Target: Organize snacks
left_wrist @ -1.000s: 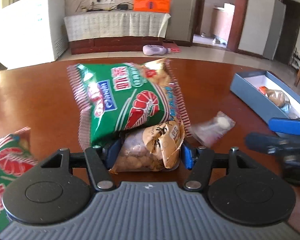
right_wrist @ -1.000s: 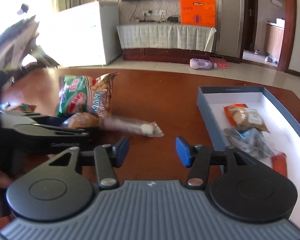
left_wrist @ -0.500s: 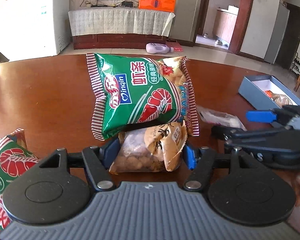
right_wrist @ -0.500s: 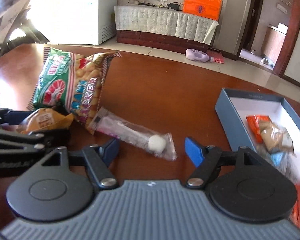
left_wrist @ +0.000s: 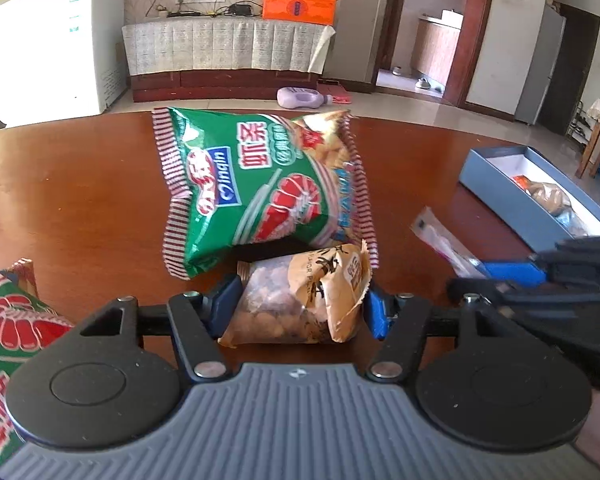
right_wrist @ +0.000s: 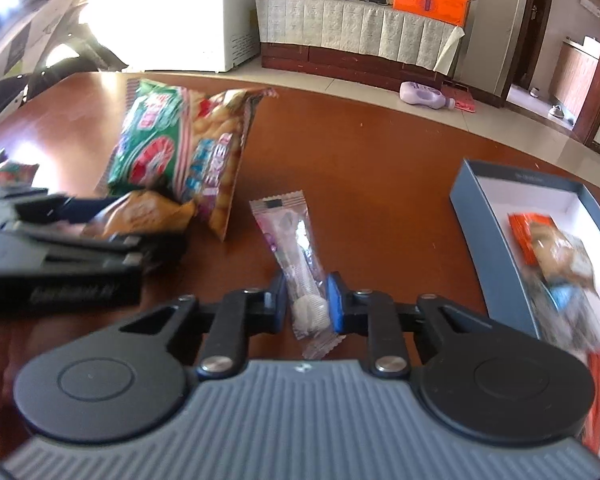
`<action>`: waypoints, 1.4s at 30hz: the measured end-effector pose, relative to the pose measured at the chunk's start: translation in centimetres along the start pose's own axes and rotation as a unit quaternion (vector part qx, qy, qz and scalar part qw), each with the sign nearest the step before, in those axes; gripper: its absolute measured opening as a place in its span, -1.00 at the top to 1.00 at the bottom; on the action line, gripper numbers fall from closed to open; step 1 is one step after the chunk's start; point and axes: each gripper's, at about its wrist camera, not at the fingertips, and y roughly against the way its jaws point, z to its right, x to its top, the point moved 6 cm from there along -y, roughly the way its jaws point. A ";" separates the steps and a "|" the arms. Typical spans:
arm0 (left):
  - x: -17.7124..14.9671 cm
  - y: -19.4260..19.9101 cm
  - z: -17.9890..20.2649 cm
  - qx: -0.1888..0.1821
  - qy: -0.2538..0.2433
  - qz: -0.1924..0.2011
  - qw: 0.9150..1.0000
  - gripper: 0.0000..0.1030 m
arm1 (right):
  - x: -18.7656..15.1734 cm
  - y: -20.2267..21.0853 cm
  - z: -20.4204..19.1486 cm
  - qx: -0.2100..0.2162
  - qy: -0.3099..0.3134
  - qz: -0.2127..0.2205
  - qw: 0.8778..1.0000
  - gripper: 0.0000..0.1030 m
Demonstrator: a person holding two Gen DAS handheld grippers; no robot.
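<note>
Left tool (left_wrist: pixel 300 304) clamped on a small tan-and-clear pouch of brown nuts (left_wrist: pixel 300 300), blue pads pressed to both its sides, pouch resting on the glossy reddish-brown wooden table (left_wrist: pixel 80 200). Just beyond the pouch and overlapping its far edge, a large green crinkly shrimp-cracker bag with red-and-white striped seams (left_wrist: pixel 256 192). At the near left edge, a second green shrimp-printed bag (left_wrist: pixel 8 332), partly cut off by the frame.

Right tool (right_wrist: pixel 307 304) gripping a slim clear wrapper with a white sweet inside (right_wrist: pixel 300 264); jaws just drawn in around it, pads now touching the wrapper's lower end on either side of the white sweet, upper end slanting away across the table. Whether lifted off the table or still lying on it, cannot tell.

To the right, well apart from the bags, an open blue rectangular cardboard box with white lining (right_wrist: pixel 476 216), holding an orange packet (right_wrist: pixel 528 232) and other blurred wrapped snacks (right_wrist: pixel 568 264). Beyond the table, on the tiled floor, a lilac plastic bottle lying on its side (right_wrist: pixel 424 94).
</note>
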 end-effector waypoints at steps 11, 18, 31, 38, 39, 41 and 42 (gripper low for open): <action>-0.6 2.5 2.0 0.011 0.019 0.006 1.000 -0.30 | -2.0 7.5 1.4 0.014 -0.024 0.066 0.997 0.53; -0.4 4.6 4.7 0.026 0.000 0.027 0.999 -0.29 | -2.1 9.6 2.6 0.023 -0.030 0.085 0.996 0.53; 1.0 5.0 10.3 0.011 -0.032 0.035 0.999 -0.29 | -2.0 12.7 5.5 0.022 -0.046 0.110 0.993 0.53; 1.5 5.3 12.0 0.011 -0.041 0.042 0.998 -0.29 | -2.3 13.5 6.3 0.018 -0.048 0.117 0.992 0.53; 1.6 5.2 12.0 0.011 -0.042 0.043 0.998 -0.29 | -2.4 13.6 6.5 0.018 -0.049 0.117 0.992 0.53; 1.7 5.2 12.4 0.012 -0.043 0.044 0.998 -0.29 | -2.5 13.6 6.7 0.017 -0.050 0.116 0.992 0.53; 1.8 5.2 12.6 0.011 -0.044 0.044 0.998 -0.29 | -2.6 13.7 6.9 0.016 -0.052 0.116 0.992 0.53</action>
